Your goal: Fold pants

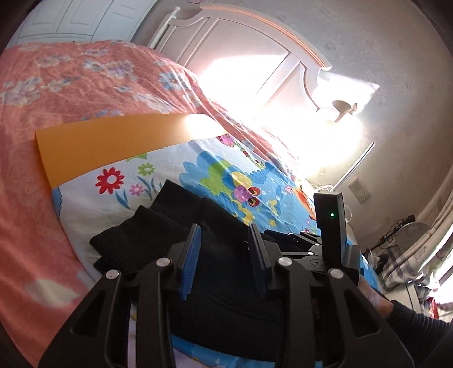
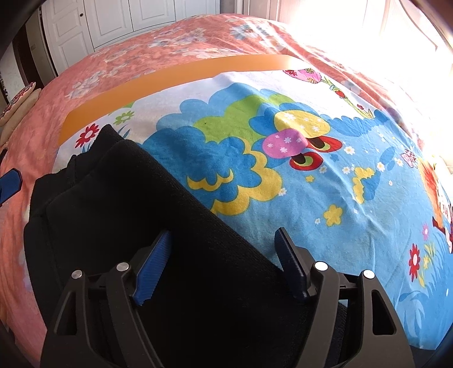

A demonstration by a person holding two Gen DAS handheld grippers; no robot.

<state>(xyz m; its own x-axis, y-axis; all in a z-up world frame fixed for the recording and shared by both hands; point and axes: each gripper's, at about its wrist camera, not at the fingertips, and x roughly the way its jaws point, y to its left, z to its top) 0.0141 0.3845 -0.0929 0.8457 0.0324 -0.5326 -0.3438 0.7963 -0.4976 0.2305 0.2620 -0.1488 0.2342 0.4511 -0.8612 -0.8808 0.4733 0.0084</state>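
Note:
The black pants (image 1: 158, 232) lie in folded layers on a colourful cartoon blanket (image 1: 226, 175); in the right wrist view the pants (image 2: 136, 203) fill the lower left. My left gripper (image 1: 223, 237) is open just above the black cloth, with cloth between its blue pads (image 1: 189, 260). My right gripper (image 2: 223, 243) is open wide over the pants' right edge, one pad (image 2: 154, 260) over the cloth and the other at the blanket (image 2: 325, 184). The right gripper's body (image 1: 329, 223) shows in the left wrist view, close beside the left one.
An orange board (image 1: 107, 141) lies under the blanket's far edge, also in the right view (image 2: 170, 79). The pink floral bedspread (image 1: 70, 79) covers the bed. A white headboard (image 1: 240, 48) and a bright sunlit wall lie beyond. White wardrobe doors (image 2: 113, 22) stand behind.

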